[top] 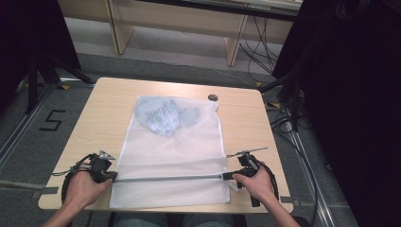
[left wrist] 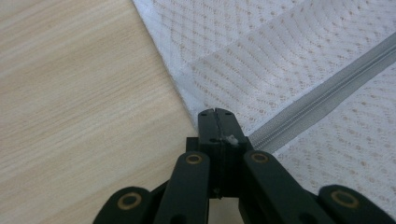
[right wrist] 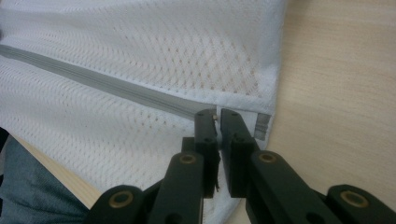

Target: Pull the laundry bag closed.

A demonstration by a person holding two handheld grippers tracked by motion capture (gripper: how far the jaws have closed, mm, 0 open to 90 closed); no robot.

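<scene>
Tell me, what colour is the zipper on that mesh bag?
Grey. The zipper runs across the white mesh bag, clearest in the left gripper view.

My left tool (top: 109, 175) sits at the left end of the grey zipper (top: 168, 178), my right tool (top: 228, 176) at its right end; the zipper runs straight between them across the white mesh bag (top: 175, 151); the bag lies flat on the worktop (top: 101, 113); a bluish garment (top: 163, 116) is bunched inside near its far edge; a small dark round thing (top: 213, 97) rests just beyond the bag's far right corner.
</scene>
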